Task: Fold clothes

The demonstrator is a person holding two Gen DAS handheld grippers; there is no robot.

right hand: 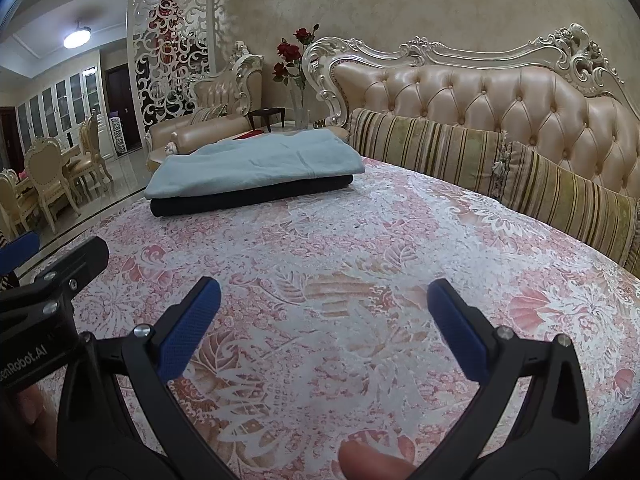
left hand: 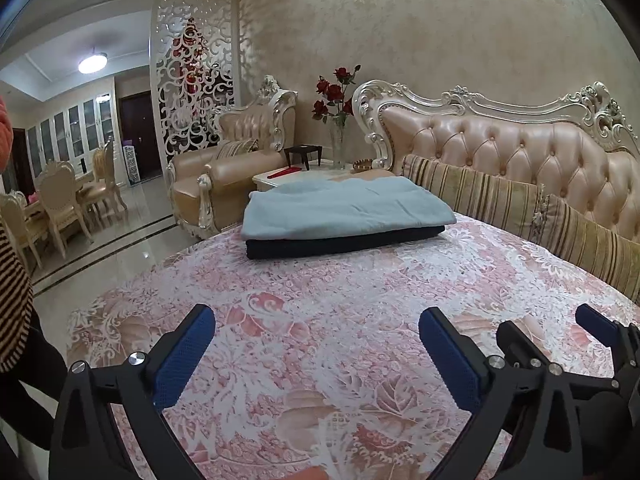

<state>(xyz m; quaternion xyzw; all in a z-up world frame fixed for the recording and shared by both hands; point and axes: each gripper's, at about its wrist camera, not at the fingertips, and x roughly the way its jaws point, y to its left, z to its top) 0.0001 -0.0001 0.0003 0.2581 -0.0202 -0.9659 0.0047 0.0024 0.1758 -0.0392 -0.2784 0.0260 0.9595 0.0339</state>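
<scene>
I hold the left gripper (left hand: 316,354) and right gripper (right hand: 324,326) spread wide, empty, over the patterned cover (right hand: 360,248); two folded clothes (right hand: 256,164) lie stacked ahead.

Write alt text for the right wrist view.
Open right hand-held gripper hovers empty over a pink floral cover. Beyond lies a folded light blue garment stacked on a folded dark garment, before a tufted sofa back.

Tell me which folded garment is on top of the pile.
The light blue garment lies on top; the dark navy garment sits beneath it.
</scene>
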